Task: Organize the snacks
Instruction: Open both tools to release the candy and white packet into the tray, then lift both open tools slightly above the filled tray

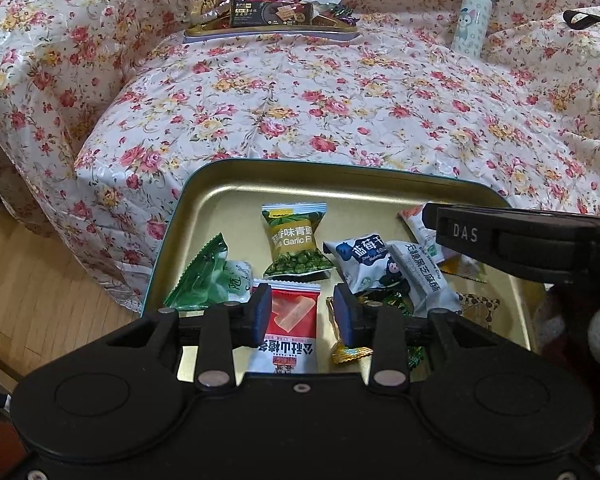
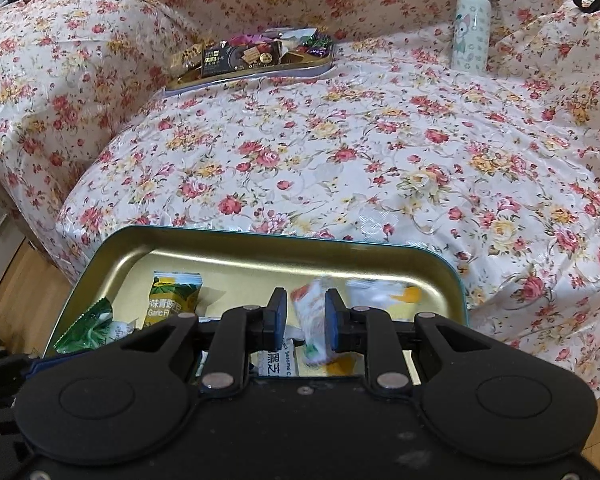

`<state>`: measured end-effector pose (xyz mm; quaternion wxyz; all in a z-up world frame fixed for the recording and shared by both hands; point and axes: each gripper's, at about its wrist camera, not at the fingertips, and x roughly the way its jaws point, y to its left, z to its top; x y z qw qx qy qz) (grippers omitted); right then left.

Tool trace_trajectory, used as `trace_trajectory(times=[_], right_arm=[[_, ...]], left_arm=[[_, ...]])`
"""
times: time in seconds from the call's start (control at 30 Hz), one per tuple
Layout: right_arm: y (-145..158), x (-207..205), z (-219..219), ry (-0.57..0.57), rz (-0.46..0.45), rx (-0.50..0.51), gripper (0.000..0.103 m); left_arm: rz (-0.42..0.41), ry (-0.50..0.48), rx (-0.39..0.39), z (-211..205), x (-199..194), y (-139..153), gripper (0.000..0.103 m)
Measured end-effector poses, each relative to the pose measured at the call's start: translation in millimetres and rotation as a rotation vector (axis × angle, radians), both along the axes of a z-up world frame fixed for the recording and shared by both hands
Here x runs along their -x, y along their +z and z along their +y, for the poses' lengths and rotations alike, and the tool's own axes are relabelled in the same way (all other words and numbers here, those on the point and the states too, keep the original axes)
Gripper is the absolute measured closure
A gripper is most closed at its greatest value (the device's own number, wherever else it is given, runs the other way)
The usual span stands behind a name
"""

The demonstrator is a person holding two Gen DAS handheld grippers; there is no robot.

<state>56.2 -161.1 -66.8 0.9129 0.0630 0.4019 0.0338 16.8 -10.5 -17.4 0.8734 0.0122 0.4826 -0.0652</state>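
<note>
I am working over a gold-lined tin tray (image 1: 204, 188) at the lower middle of the frame, sitting on the edge of a surface draped in a floral cloth (image 1: 340, 100). Snacks are lying loose in it: a green garlic pea packet (image 1: 294, 242), a green-and-white wrapper (image 1: 208, 280) at its left, a red hawthorn packet (image 1: 290, 320), a blue blueberry packet (image 1: 366, 264), a black sesame crisp packet (image 1: 424, 276) and a gold-wrapped candy (image 1: 346, 350). At the upper middle, a second tin tray (image 1: 272, 32) is standing heaped with darker wrappers, well apart from the near one; a patterned bottle (image 1: 472, 20) is standing upright at the upper right.

By my reading the sorting is partly done, with several packets waiting in the near tray.

My left tongs (image 1: 304, 316) are standing apart, hovering over the red hawthorn packet, with the gold-wrapped candy just beside the right pad; I cannot tell whether either pad is touching. My right tongs (image 2: 306, 316) are closing narrowly around a blurred orange-and-white packet (image 2: 314, 320) above the near tray (image 2: 260, 240), pads seemingly pressing its sides.
</note>
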Motion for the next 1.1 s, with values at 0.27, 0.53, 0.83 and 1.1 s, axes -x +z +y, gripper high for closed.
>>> trace_trajectory(times=[0.27,0.53,0.83,1.1], right_arm=[[7.0,11.3,-4.4,-0.008,-0.02,-0.016,0.08],[12.0,34.6,-13.5,-0.021,-0.021,-0.035,0.072],[19.3,65.5,-20.1,-0.029,-0.028,-0.026,0.053],[25.1,79.7,-19.5,-0.047,-0.04,-0.024,0.036]], left_arm=[[-0.006,0.005,-0.001,1.2,0.4,0.9,0.059],[-0.022,0.016,0.002,3.4,1.7,3.9,0.059],[-0.039,0.015,-0.001,6.7,2.6,6.5,0.059],[-0.088,0.003,-0.071,7.1,8.2,10.6,0.058]])
